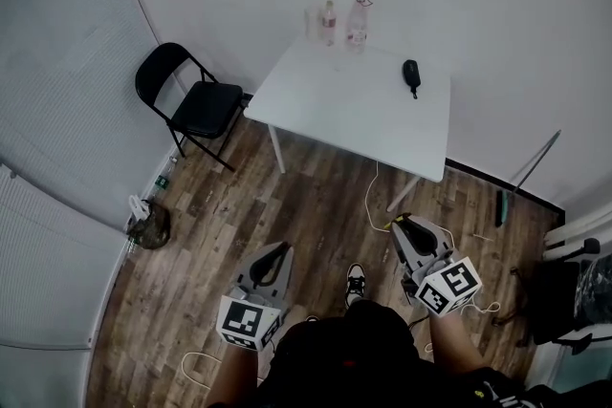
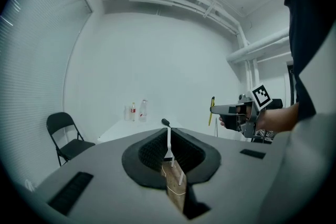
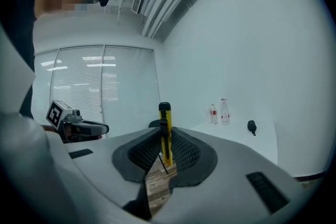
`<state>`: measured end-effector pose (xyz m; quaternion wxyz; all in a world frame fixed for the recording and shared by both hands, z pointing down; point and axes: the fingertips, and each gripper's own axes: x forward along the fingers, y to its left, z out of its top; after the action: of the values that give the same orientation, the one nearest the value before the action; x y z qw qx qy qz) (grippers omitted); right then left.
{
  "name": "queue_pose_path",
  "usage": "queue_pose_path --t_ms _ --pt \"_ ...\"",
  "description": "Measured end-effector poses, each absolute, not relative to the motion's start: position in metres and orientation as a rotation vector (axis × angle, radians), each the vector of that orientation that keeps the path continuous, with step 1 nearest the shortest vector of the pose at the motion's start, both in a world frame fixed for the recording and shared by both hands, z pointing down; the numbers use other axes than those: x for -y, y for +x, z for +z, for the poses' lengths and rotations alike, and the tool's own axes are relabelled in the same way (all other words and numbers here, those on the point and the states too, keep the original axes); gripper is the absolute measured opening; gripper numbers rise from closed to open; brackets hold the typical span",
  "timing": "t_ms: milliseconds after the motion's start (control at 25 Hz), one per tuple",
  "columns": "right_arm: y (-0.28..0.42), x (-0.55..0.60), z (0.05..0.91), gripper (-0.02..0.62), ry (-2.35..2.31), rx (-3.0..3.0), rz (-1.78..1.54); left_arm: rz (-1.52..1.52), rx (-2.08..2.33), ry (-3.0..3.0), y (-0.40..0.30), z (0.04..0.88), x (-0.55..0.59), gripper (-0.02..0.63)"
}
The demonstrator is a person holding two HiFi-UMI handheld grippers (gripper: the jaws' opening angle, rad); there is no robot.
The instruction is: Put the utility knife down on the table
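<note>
Right gripper [image 1: 404, 223] at 5 o'clock clamps the yellow utility knife [image 3: 165, 134] upright in its jaws, left gripper [image 1: 281, 248] at 7 o'clock is pinched narrow on nothing, white table [image 1: 335, 115] is well apart at 12 with bottles [image 1: 356, 24] at its far edge, black folding chair [image 1: 196, 100] at 10.

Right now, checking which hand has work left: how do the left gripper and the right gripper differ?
The right gripper is shut on the yellow utility knife, upright between its jaws; the left gripper has its jaws together on nothing. The right gripper is held slightly farther forward than the left gripper. Both point toward the white table.
</note>
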<state>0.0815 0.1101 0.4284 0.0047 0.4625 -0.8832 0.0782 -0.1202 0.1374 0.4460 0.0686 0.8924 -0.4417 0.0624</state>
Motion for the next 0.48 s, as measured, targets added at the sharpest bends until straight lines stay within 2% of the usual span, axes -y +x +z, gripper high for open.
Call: queue_pose_path --t_ms 240,480 --pt "0.101 -0.053 0.418 0.069 1.424 2.763 0.114 0.232 1.335 2.675 -0.093 0.446 -0.082 0.037" --pt "0.164 0.006 0.421 0.069 1.444 2.758 0.154 0.218 1.343 2.685 -0.037 0.431 -0.019 0.037"
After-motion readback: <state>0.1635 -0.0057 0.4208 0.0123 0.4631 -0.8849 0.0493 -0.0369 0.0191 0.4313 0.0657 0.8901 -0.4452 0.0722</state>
